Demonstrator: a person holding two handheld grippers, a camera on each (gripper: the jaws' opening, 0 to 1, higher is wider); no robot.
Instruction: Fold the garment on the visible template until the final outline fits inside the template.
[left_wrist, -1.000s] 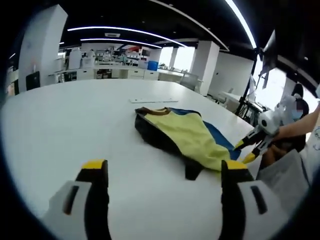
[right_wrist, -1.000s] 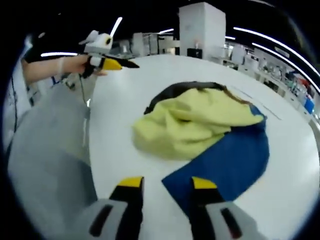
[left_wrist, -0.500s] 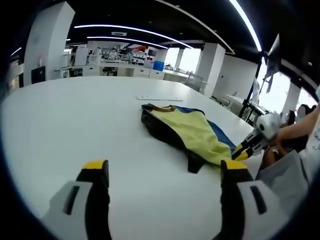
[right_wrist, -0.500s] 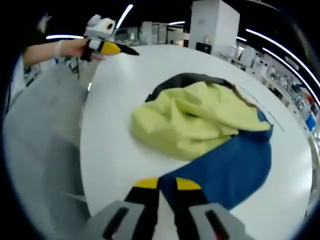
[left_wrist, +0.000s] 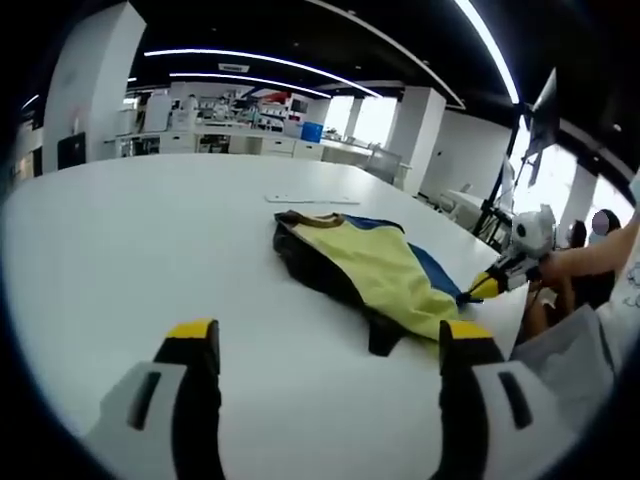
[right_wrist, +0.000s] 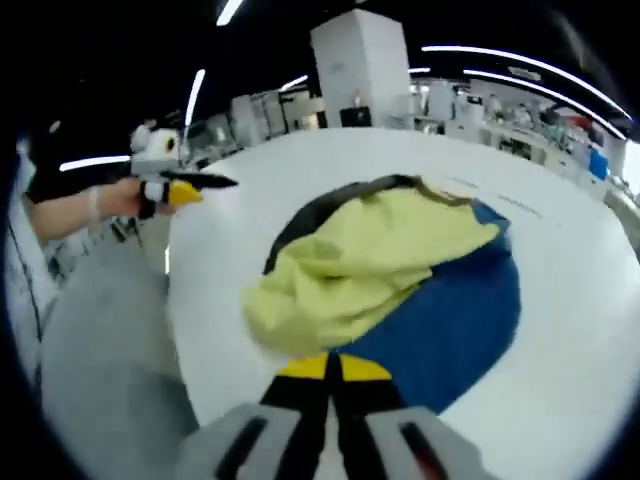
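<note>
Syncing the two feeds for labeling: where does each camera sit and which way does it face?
Left gripper view: rides the left gripper, low over the white table, jaws apart, facing the garment; the right gripper and a forearm enter from the right.
Right gripper view: rides the right gripper, jaws together at the garment's blue near edge; the left gripper and a hand show at upper left.
Shared: garment, table, each other's gripper.

Soft, matt, creased cloth garment (right_wrist: 400, 270) lies on a smooth, faintly glossy table (left_wrist: 130, 240).
</note>
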